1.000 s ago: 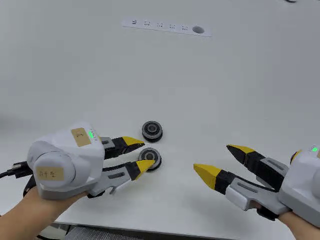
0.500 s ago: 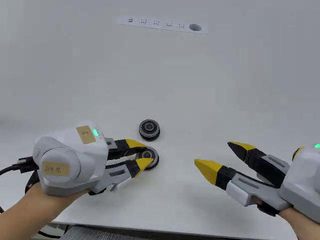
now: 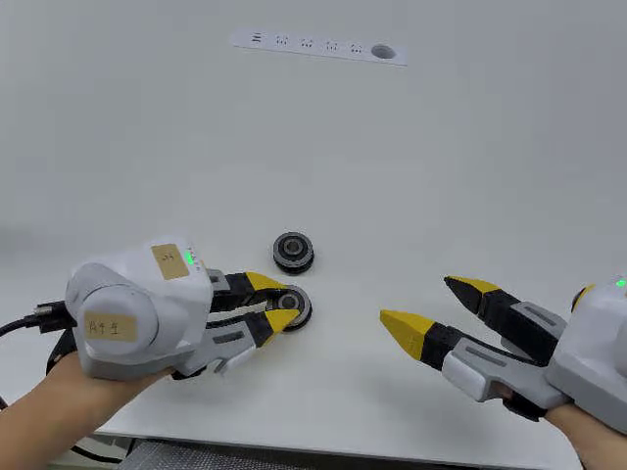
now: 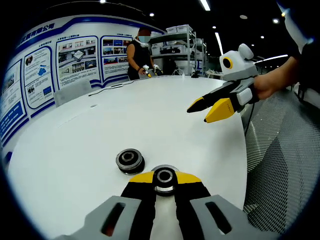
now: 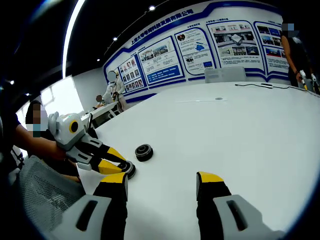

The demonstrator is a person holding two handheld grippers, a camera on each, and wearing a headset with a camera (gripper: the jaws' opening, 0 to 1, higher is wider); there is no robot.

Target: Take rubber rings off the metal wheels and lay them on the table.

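The left gripper (image 3: pixel 275 299) has its jaws narrow around the near black-rimmed metal wheel (image 4: pixel 164 177), apparently pinching it. A second such wheel (image 3: pixel 293 252) lies at its 12 o'clock. The right gripper (image 3: pixel 423 303) gapes wide at 3 o'clock, well apart.

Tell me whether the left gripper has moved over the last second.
Yes. Judged against the far metal wheel, the left gripper has pushed forward toward it, and its jaws now clamp the near metal wheel.
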